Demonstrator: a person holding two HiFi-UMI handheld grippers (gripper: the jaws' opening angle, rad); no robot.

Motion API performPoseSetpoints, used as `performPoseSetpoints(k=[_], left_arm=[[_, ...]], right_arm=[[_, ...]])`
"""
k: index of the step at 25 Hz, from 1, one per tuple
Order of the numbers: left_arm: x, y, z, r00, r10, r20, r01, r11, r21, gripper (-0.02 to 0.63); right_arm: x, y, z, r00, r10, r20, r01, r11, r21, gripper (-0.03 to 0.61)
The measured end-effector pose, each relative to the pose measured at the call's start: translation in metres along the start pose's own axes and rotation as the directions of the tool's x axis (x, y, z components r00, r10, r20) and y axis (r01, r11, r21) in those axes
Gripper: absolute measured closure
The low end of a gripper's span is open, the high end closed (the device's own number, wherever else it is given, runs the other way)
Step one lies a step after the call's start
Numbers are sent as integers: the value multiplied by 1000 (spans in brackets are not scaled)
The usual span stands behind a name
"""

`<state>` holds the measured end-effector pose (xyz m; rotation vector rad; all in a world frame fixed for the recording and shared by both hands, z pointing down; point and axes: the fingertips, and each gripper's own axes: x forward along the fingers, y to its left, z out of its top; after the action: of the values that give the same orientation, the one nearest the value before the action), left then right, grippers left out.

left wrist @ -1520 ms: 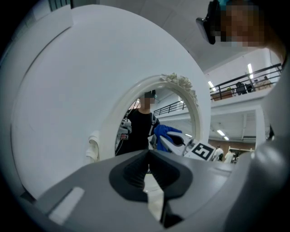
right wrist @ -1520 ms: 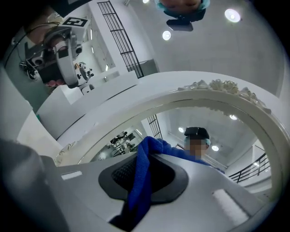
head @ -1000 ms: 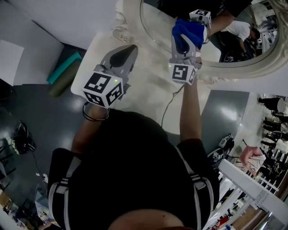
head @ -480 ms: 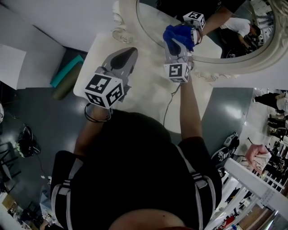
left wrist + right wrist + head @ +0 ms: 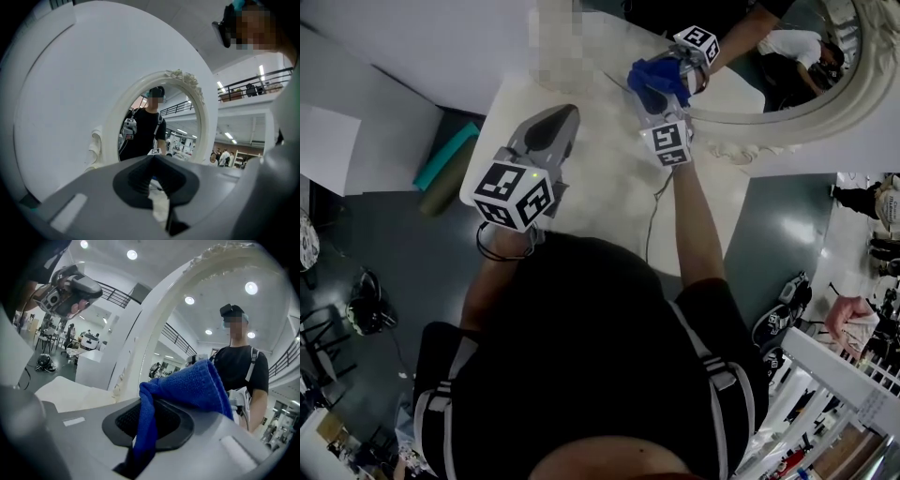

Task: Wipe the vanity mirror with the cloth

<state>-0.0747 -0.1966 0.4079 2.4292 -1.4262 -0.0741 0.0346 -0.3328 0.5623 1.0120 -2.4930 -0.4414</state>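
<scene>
Cloth (image 5: 197, 380) in right gripper (image 5: 654, 94), bunch toward mirror (image 5: 787, 47)

Large open work hall, not a home: grey floor (image 5: 375, 234), recessed ceiling lights (image 5: 131, 254), a balcony railing (image 5: 260, 85) and people (image 5: 224, 157) standing beyond. A white table (image 5: 609, 197) with an ornate mirror (image 5: 183, 136) stands against a bare white panel (image 5: 93, 70).

**Vanity mirror** (image 5: 811, 101) — oval glass in an ornate cream frame, standing upright at the far right of the white table (image 5: 609, 192).

**Cloth** (image 5: 654, 77) — blue, terry-textured and bunched, clamped between the jaws of the right hand-held gripper (image 5: 656, 89). Its free fold sits at the mirror's near left rim; contact with the glass cannot be told.
</scene>
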Motion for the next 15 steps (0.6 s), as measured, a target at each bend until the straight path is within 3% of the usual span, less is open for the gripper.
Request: performPoseSetpoints(k=[8,12,15], left_arm=[[-7,-5,0,1000,6,8,-6,1000,4,604],[-15,-6,2,1000,16,12,-17,1000,8,604],[-25,-2,3,999,33,12,-33,999,7,604]], right_arm=[[14,22,-25,980,157,-120,-143,983,118,531],[24,37,-43,956,248,-157,-207,949,237,531],[25,42,-48,950,268,-161,-215,934,285,531]])
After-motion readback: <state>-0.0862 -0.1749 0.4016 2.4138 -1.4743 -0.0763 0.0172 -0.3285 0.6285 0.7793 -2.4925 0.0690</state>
